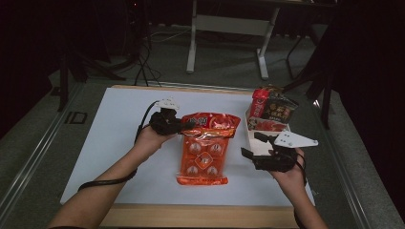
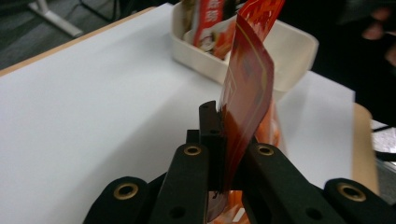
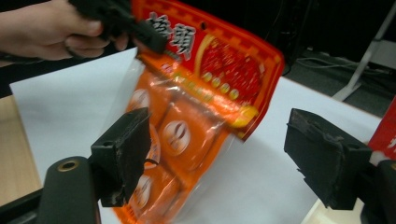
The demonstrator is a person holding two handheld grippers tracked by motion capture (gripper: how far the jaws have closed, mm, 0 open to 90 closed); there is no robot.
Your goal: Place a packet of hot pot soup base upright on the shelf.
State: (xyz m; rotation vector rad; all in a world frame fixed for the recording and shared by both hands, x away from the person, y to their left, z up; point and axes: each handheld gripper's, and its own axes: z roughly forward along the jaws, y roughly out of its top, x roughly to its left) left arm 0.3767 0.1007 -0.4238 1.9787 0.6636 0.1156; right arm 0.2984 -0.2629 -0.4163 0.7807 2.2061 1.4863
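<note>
From the high view, the left gripper [image 1: 184, 125] clamps the top edge of the orange snack bag [image 1: 204, 151], which droops onto the white table [image 1: 110, 138]; the right gripper [image 1: 255, 145], jaws apart and empty, sits just right of it, before a cream tray [image 1: 249, 125] of packets. The left gripper view shows the bag's edge pinched, tray behind. The right gripper view shows the bag between its spread jaws, untouched; its print is blurred.

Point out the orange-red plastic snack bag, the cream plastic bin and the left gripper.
Orange-red plastic snack bag [image 1: 204, 157], high view, clear lower half.
Cream plastic bin [image 2: 293, 51], left gripper view, right wall.
Left gripper [image 1: 187, 125], high view, jaw tips on the bag's top.
</note>
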